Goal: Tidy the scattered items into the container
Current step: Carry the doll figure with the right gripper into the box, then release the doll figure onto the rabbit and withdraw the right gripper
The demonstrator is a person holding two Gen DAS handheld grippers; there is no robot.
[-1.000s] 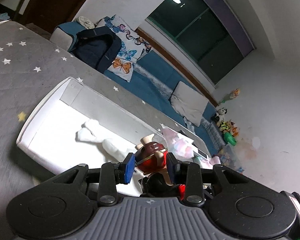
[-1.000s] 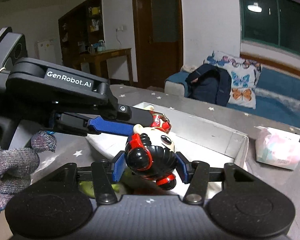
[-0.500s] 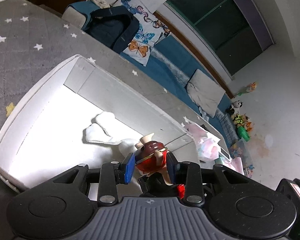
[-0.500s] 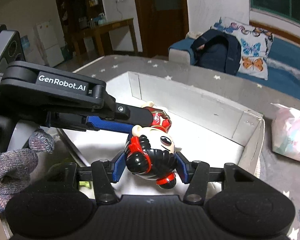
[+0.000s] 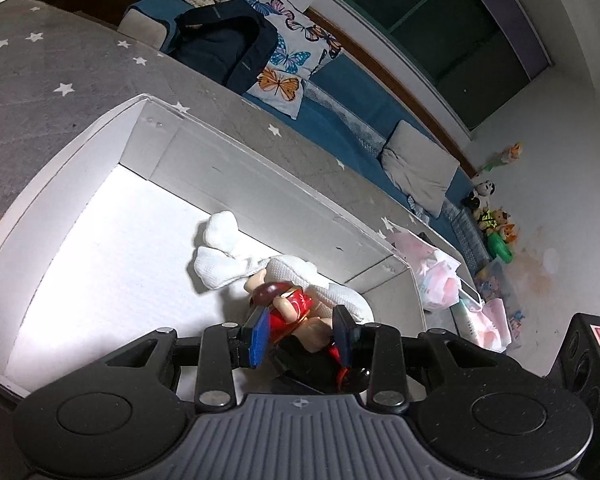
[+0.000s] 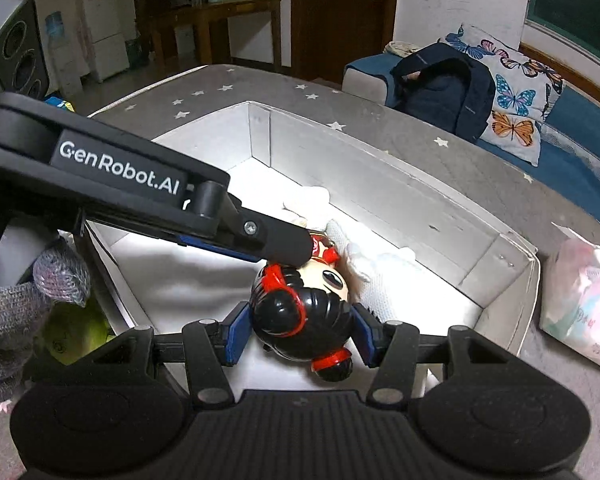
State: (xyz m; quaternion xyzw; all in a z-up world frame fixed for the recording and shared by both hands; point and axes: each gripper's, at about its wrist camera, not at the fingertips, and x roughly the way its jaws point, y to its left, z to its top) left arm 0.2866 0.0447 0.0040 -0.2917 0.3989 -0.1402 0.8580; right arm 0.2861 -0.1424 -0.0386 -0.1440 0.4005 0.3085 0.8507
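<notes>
Now, doll (image 6: 304, 312): glossy black hair with red bands, pale face, red outfit; held over the floor of the box (image 6: 380, 184).
Right gripper (image 6: 300, 330): blue pads clamped on the doll's head.
Left gripper (image 5: 300, 330): pads clenched on the doll's red body.
White socks (image 5: 224, 252): lying in the box, against its far wall, just beyond the doll.
Box: white, open-topped, on a grey star-patterned cover (image 5: 40, 76).

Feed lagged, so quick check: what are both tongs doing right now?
Left tongs: shut on the doll, at its red body.
Right tongs: shut on the same doll, at its black-haired head, over the white box.
</notes>
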